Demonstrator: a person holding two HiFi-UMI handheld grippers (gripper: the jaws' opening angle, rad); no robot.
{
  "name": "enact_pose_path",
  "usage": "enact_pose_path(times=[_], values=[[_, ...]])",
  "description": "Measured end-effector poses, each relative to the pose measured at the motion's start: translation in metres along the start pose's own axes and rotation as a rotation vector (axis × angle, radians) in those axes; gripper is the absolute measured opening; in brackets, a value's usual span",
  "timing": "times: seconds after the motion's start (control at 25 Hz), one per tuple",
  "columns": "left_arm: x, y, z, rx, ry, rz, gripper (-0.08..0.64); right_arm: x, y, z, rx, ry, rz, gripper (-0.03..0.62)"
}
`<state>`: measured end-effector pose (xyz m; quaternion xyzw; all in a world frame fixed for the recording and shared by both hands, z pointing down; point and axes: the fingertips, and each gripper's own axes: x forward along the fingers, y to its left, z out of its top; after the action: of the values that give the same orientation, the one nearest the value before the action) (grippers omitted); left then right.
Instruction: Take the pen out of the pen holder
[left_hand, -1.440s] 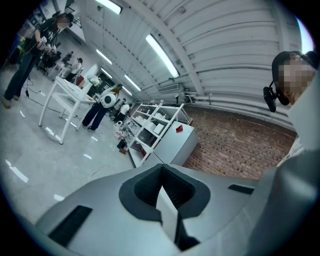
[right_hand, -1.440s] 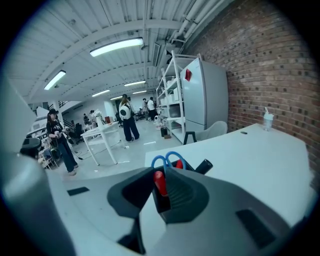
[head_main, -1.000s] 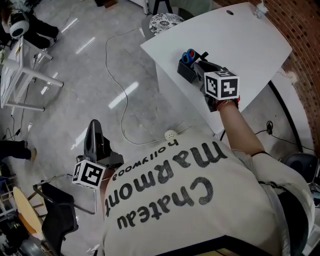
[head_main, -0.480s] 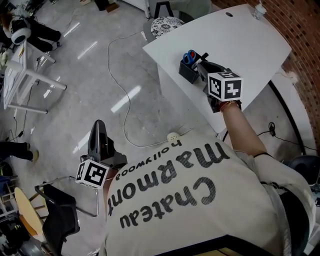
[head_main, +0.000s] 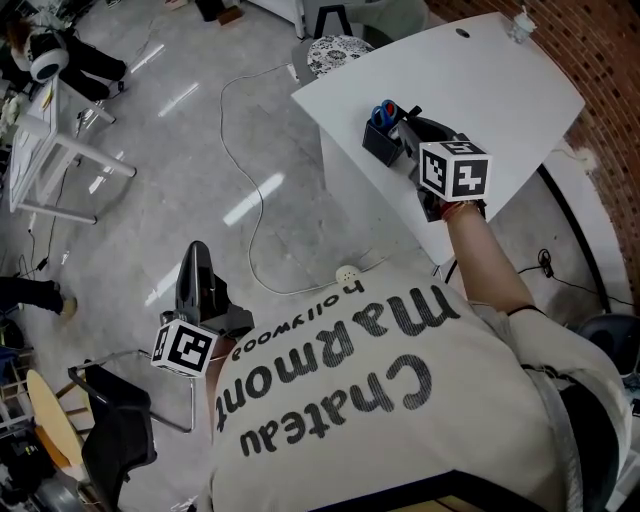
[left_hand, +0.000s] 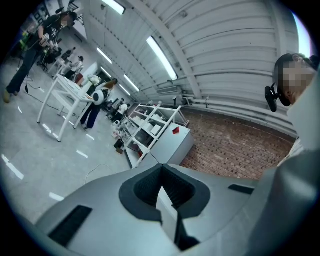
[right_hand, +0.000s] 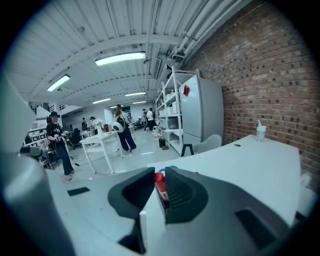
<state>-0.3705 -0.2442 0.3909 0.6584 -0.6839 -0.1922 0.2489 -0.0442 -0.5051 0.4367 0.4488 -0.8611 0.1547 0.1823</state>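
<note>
While right gripper (head_main: 409, 127) clamps red pen (right_hand: 159, 181), blue scissors (head_main: 380, 110) beside in holder (head_main: 377, 148), left gripper (left_hand: 161, 174) closed.

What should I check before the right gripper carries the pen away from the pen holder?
1. Grip: ok. The right gripper is closed on the red-topped pen.
2. Pen free of the pen holder: cannot tell; the gripper hides its lower end.
3. Holder standing on the white table: ok.
4. Blue scissors in the holder, not caught by the jaws: ok.
5. Left gripper out of the way: ok; shut, empty, over the floor.
</note>
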Motion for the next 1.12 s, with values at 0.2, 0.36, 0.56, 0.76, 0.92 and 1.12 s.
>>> enact_pose_path(times=[0.2,0.36,0.56,0.76,0.92,1.12], values=[[-0.005,0.000,0.001,-0.004,-0.002,-0.007,0.002,-0.008,0.006,0.009,-0.010,-0.026,-0.006,0.066],[-0.006,-0.004,0.000,-0.001,0.005,-0.022,0.002,-0.015,0.010,0.017,-0.038,-0.050,-0.016,0.064],[-0.011,-0.008,-0.002,-0.002,0.011,-0.036,0.002,-0.030,0.016,0.026,-0.093,-0.080,-0.030,0.064],[-0.016,-0.012,-0.005,0.001,0.012,-0.051,0.002,-0.043,0.019,0.029,-0.116,-0.100,-0.038,0.064],[-0.024,-0.013,-0.002,0.002,0.011,-0.058,0.002,-0.054,0.022,0.033,-0.086,-0.119,-0.037,0.064],[-0.033,-0.016,-0.003,-0.004,0.008,-0.067,0.002,-0.067,0.024,0.037,-0.058,-0.143,-0.032,0.063]])
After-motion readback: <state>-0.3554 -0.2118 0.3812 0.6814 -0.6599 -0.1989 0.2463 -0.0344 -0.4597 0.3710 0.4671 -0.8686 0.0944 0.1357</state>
